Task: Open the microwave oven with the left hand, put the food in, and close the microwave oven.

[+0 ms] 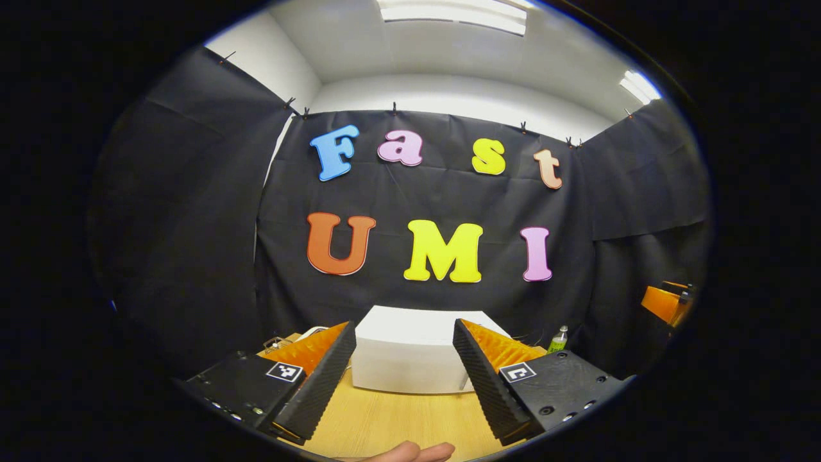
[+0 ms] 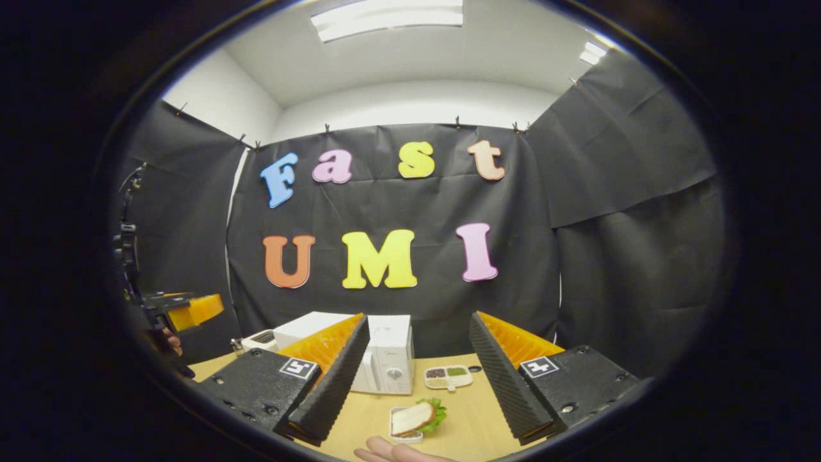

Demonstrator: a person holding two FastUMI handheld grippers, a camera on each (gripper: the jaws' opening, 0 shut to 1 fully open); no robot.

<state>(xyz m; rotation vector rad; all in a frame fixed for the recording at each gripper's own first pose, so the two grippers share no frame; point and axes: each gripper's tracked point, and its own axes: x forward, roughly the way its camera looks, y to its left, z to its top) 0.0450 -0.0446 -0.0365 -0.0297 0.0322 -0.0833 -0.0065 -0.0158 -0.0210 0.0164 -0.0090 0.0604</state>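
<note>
Black tongs (image 1: 404, 366) wide apart, empty.

Left gripper (image 1: 404, 359) and right gripper (image 2: 417, 359) (fingers spread wide), seemingly level, nothing between.

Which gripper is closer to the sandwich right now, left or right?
Right. The right gripper hangs open just above and behind the sandwich on the table. The left gripper faces the microwave, off to the sandwich's left.
</note>
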